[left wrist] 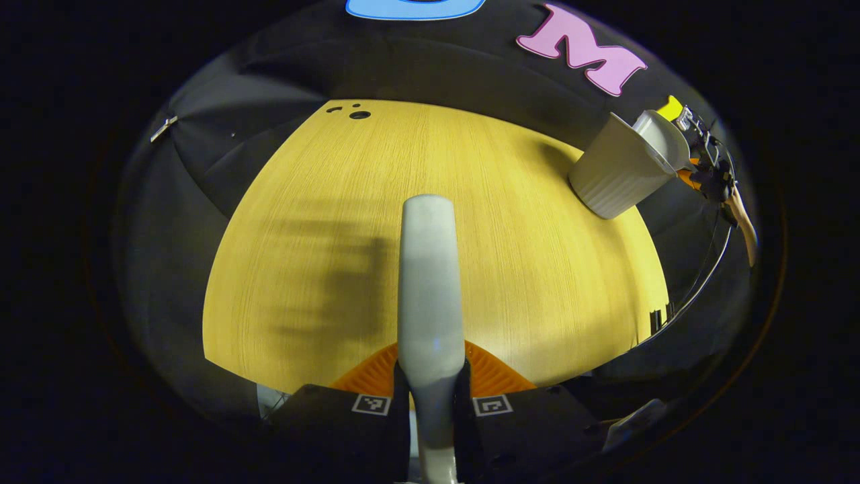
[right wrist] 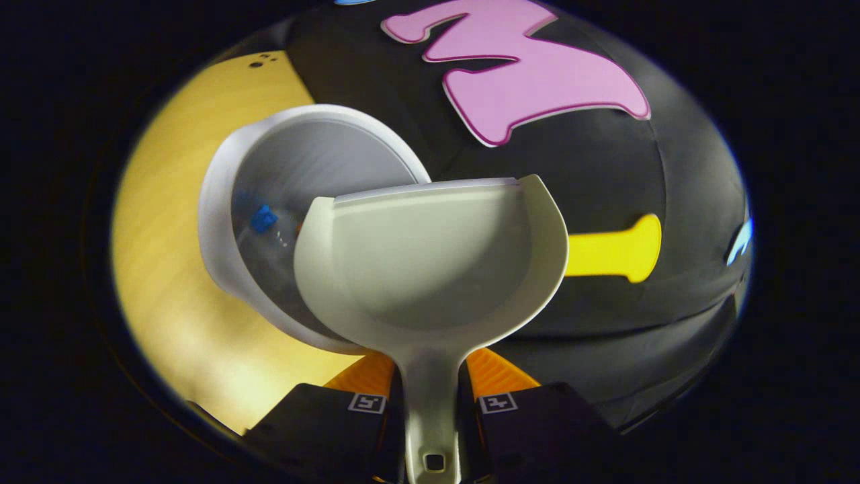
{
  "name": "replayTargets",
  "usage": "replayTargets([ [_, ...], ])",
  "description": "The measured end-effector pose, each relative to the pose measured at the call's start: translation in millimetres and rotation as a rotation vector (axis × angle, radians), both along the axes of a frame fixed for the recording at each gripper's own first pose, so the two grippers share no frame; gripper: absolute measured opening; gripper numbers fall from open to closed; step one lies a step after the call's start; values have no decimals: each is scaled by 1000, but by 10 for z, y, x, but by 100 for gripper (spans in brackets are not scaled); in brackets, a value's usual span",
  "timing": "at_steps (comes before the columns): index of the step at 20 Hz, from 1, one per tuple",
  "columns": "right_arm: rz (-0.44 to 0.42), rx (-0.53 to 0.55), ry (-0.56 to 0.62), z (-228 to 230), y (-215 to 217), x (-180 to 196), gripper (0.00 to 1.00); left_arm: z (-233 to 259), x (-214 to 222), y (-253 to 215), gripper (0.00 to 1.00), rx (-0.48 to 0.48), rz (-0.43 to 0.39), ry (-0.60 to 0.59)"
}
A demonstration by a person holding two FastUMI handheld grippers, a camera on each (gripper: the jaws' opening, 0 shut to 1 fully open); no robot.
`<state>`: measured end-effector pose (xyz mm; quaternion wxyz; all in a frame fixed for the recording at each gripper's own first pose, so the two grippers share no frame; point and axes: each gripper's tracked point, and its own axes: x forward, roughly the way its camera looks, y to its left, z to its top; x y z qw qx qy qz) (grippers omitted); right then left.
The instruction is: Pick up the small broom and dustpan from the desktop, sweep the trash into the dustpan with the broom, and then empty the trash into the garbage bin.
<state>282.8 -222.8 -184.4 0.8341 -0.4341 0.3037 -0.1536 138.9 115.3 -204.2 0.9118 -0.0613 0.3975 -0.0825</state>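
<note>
Right gripper (right wrist: 431, 403) is clamping the dustpan (right wrist: 430, 262) by its handle, both fingers pressing on it, and is holding the pan tipped over the bin (right wrist: 222, 175). Pan is looking empty; a blue scrap (right wrist: 263, 218) is lying inside the bin, so the dump is probably nearly done.

Left gripper (left wrist: 430, 403) is gripping the broom (left wrist: 427, 282) by its handle, the broom sticking forward over the desk (left wrist: 322, 202).

Both tools are looking like light, stiff, smooth plastic: likely slippery, so gripping the narrow handle near its base is the safest hold. Bin is looking light too and could tip if nudged by the pan.

In the left gripper view the bin (left wrist: 621, 178) is sitting far right on the desk, near the edge. Desk is flat wood grain. Black cloth wall is hanging behind.
</note>
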Motion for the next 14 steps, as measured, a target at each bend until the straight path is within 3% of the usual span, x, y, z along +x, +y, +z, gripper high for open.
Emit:
replayTargets([
  [7,-114,301,-151,145,57,17,35,185,-213,-4,30,-32,-6,-54],
  [14,-156,605,-277,164,205,100,35,198,-430,61,30,-60,-45,-129],
])
